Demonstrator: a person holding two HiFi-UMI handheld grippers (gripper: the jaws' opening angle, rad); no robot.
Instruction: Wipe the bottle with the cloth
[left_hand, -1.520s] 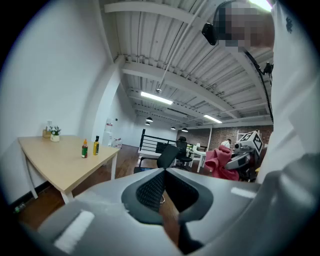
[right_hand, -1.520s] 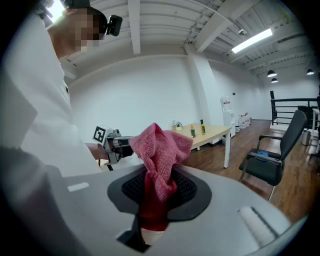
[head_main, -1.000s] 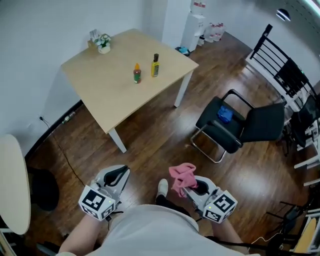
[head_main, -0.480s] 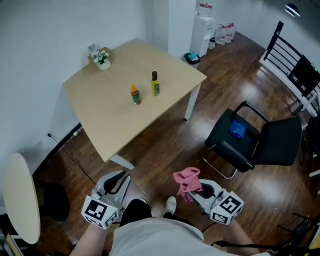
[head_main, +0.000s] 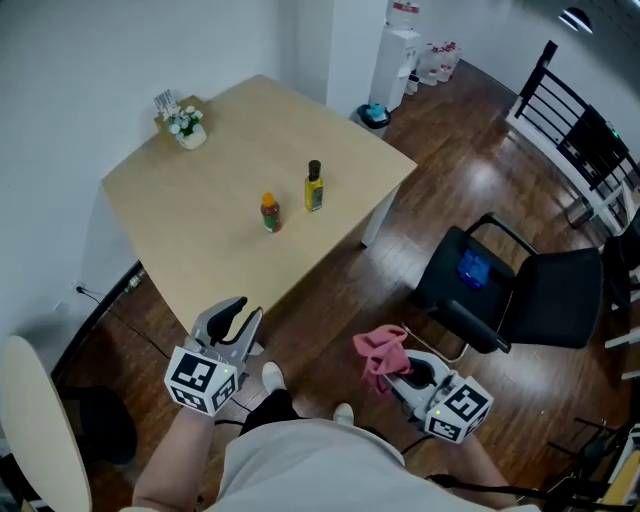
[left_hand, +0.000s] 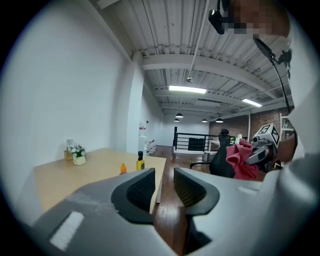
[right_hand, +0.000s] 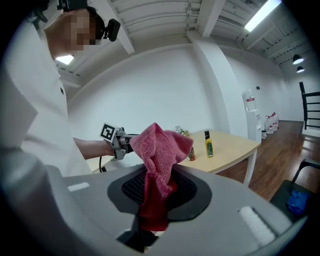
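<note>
A yellow bottle (head_main: 314, 187) with a black cap stands upright on the light wooden table (head_main: 200, 220), next to a small orange-capped bottle (head_main: 270, 212). Both also show in the left gripper view, the yellow bottle (left_hand: 140, 161) and the small bottle (left_hand: 123, 168). My left gripper (head_main: 238, 322) hovers off the table's near corner. Its jaws have just been opening and nothing is between them (left_hand: 164, 182). My right gripper (head_main: 402, 366) is shut on a pink cloth (head_main: 381, 349), which bunches up above the jaws (right_hand: 162, 155). Both grippers are well short of the bottles.
A small flower pot (head_main: 186, 127) sits at the table's far corner. A black chair (head_main: 505, 290) with a blue item on its seat stands at the right. A round white table (head_main: 28, 425) is at the left, and a water dispenser (head_main: 396, 50) and black railing at the back.
Both grippers have come closer to the table, which now sits nearer in the head view. The left jaws have parted. The cloth stays in the right gripper.
</note>
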